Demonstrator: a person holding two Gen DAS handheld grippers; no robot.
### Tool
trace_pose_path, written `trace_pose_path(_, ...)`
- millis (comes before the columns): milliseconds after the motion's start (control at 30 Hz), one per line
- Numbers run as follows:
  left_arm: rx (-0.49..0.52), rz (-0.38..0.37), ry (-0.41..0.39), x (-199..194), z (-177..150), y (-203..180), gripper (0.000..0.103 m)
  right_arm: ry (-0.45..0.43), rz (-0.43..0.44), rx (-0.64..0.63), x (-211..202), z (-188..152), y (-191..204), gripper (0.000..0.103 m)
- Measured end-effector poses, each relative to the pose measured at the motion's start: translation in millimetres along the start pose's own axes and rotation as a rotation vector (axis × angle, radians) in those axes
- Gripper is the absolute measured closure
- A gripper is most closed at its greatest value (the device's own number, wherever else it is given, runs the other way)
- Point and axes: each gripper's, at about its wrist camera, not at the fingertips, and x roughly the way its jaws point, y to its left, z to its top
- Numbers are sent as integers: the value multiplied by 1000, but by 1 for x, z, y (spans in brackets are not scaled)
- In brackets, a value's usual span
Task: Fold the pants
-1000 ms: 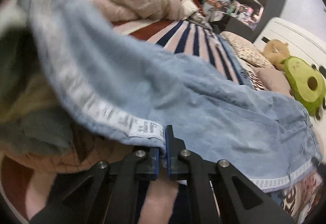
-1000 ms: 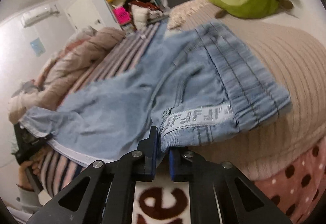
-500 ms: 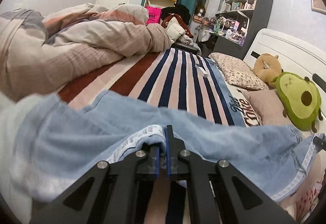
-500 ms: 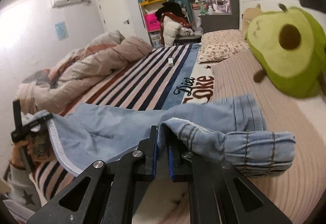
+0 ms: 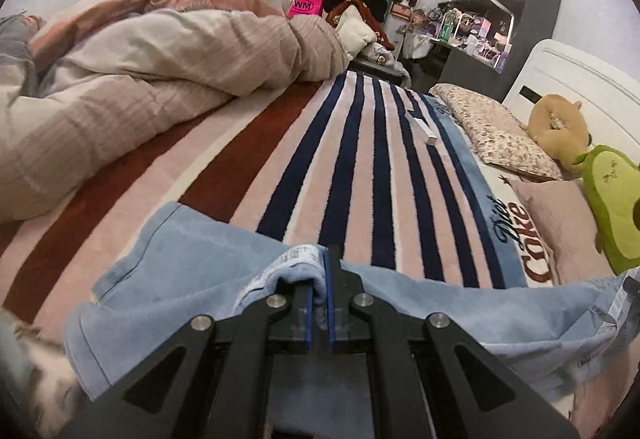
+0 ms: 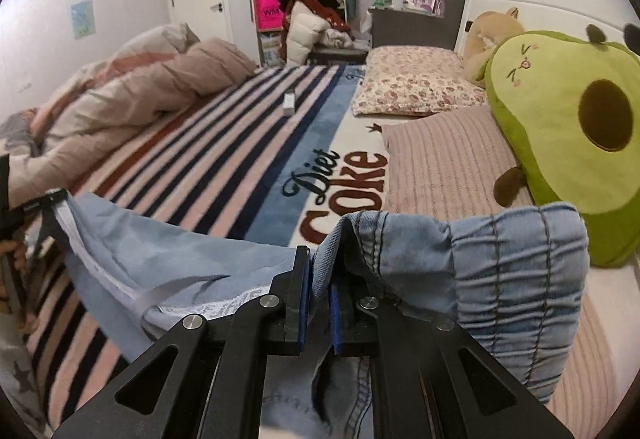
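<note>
Light blue denim pants (image 5: 460, 303) hang stretched between my two grippers, just above the near edge of the striped bed blanket (image 5: 352, 159). My left gripper (image 5: 318, 279) is shut on the hem end, whose white printed tape shows at the fingers. My right gripper (image 6: 318, 279) is shut on the elastic waistband end (image 6: 516, 279), which bunches to the right of the jaws. In the right wrist view the pants (image 6: 168, 259) run left to the left gripper (image 6: 44, 199).
A rumpled beige duvet (image 5: 140, 79) fills the left side of the bed. Pillows (image 6: 412, 83), an avocado plush (image 6: 568, 135) and a tan plush (image 6: 492, 31) lie at the headboard on the right. A small white box (image 5: 424, 129) sits on the blanket.
Both grippers have come down and toward the near edge of the bed with the pants. The cloth that draped across the views now hangs low and stretched between them.
</note>
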Motion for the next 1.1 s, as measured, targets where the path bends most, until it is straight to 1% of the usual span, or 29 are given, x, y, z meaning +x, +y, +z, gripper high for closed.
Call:
trace_pose_path(167,39,30,54,40,9,-8,98,55,-47,6,30,6,-15,99)
trace_pose_path(267,30,36,68,60,9,-7,96,91,-44,19,47,7,-22,99)
trace_pose_path(300,34,48,81,67,8,-8,93,100,-36,25,52,6,-25,97)
trace_pose_path(333,39,63,95,73,5,-7,86,111,-27,35,57,5,-28,94)
trace_pose_path(367,45,93,113,78,3,-5,80,115,-29,42,60,5,-31,85)
trace_pose_path(400,45,116,111,78,3,-3,65,110,-26,46,60,5,-32,73)
trace_pose_path(433,32,135,95,74,4,2,52,100,-19,55,59,5,-34,70)
trace_pose_path(467,18,138,78,69,4,5,47,92,-15,63,56,6,-36,64)
trace_pose_path(500,-3,125,54,62,7,9,42,81,-22,62,51,8,-37,57)
trace_pose_path(533,-12,118,43,58,8,12,39,69,-27,58,47,11,-38,55)
trace_pose_path(567,-13,143,31,53,9,14,34,49,-48,55,39,14,-40,49)
trace_pose_path(600,-5,184,18,50,10,15,28,37,-76,54,35,16,-39,40)
trace_pose_path(633,11,232,4,46,10,15,26,23,-105,46,28,18,-39,38)
trace_pose_path(667,23,262,0,43,10,15,26,21,-104,40,22,17,-37,38)
trace_pose_path(700,24,257,5,39,10,15,26,19,-99,38,17,16,-35,38)
trace_pose_path(733,20,220,6,34,11,15,26,20,-90,29,12,15,-33,38)
trace_pose_path(800,24,80,-2,20,12,5,26,19,-79,-1,0,8,-27,38)
trace_pose_path(833,43,9,-2,15,11,-5,25,11,-81,-1,-7,4,-26,38)
trace_pose_path(867,83,-65,3,11,9,-19,24,2,-61,7,-13,0,-25,38)
trace_pose_path(933,162,-166,10,8,4,-48,23,6,-3,5,-18,-7,-20,41)
trace_pose_path(967,192,-193,24,11,0,-60,23,22,-19,-11,-18,-12,-17,44)
trace_pose_path(1000,231,-202,56,20,-6,-73,23,28,-52,-25,-18,-15,-16,45)
trace_pose_path(1033,257,-192,81,28,-10,-81,23,31,-78,-32,-17,-18,-16,45)
trace_pose_path(1100,263,-160,123,43,-17,-86,23,40,-100,-2,-14,-22,-27,45)
